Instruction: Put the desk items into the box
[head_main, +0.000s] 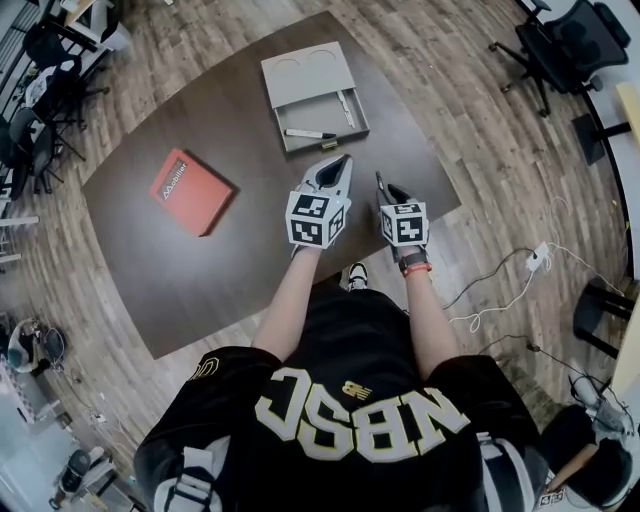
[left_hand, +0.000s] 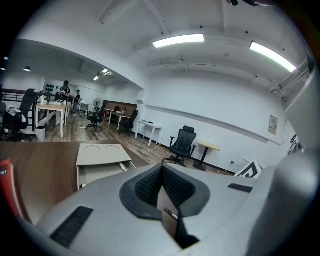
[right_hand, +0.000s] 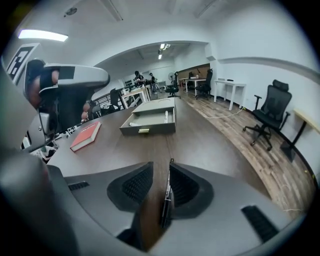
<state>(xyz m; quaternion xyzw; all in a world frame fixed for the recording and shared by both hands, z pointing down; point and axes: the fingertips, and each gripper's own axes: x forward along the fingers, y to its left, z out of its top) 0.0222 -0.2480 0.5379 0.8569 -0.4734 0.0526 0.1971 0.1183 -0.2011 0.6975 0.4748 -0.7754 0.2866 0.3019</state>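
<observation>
Where the head view looks down, table: dark brown wooden tabletop (head_main: 200, 270), wide and mostly bare; wood-plank floor (head_main: 450, 60) all round.
Box: flat grey rectangular box (head_main: 305, 70) at the far side, its shallow drawer (head_main: 315, 110) pulled out toward the person; a white marker pen with dark ends (head_main: 308, 133) and a slim pale pen (head_main: 347, 108) already lie in the drawer.
Book: flat red hard-covered book (head_main: 190, 190), lying flat to the left, well apart from the box; the only item on the bare table, so I judge it next.
Grippers: grey hand-held left gripper (head_main: 340, 165) and grey hand-held right gripper (head_main: 386, 186) hover side by side above the near table edge.
Left gripper view, jaws: pads meet at the tips, nothing held between them; box ahead to the left, book at the frame's left edge.
Right gripper view, jaws: a narrow gap apart, table showing through; a thin dark sliver (right_hand: 167, 200) lies along the right pad, and I cannot tell whether it is a slim pen or the pad's own edge; box ahead, book to the left.
Handling: book probably stiff, fairly heavy, smooth-covered; lying flush, it offers only its edges; pinch across the spine or a long side, perhaps tipping it up with the other gripper.
Room: open table between book and box; the drawer looks shallow and partly filled, so the book may not fit.
</observation>
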